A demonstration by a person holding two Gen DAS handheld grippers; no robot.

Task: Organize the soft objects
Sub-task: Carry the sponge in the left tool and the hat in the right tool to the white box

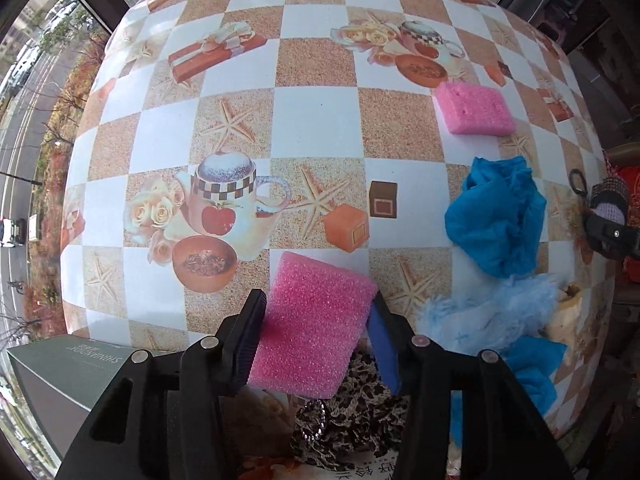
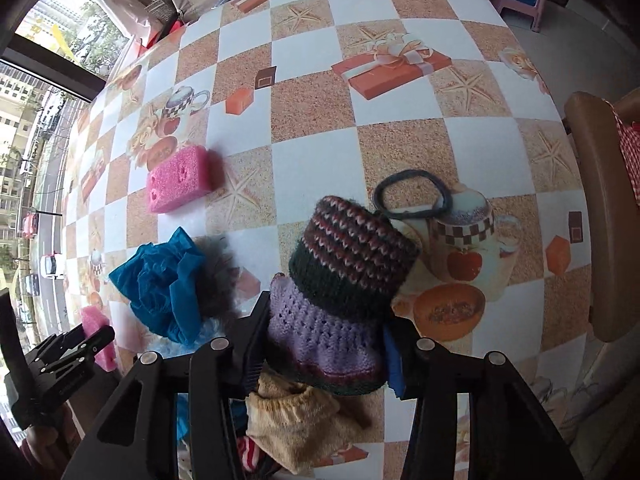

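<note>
My left gripper [image 1: 316, 312] is shut on a pink sponge [image 1: 312, 324] and holds it above the near edge of the checkered table [image 1: 316, 96]. In the right wrist view it shows at the far left [image 2: 86, 336] with the sponge [image 2: 98, 340]. My right gripper [image 2: 324, 320] is shut on a striped knitted pouch [image 2: 340, 276] with a dark loop [image 2: 412, 194]. A second pink sponge [image 1: 474, 108] [image 2: 178, 186] lies on the table. A crumpled blue cloth [image 1: 498, 216] [image 2: 164, 284] lies between the grippers.
A fluffy light blue item [image 1: 492, 316] and a leopard-print fabric [image 1: 352, 412] lie at the near edge. A beige knitted piece [image 2: 296, 420] lies under my right gripper. A grey box [image 1: 60, 376] stands at the left. A chair [image 2: 600, 216] stands at the right.
</note>
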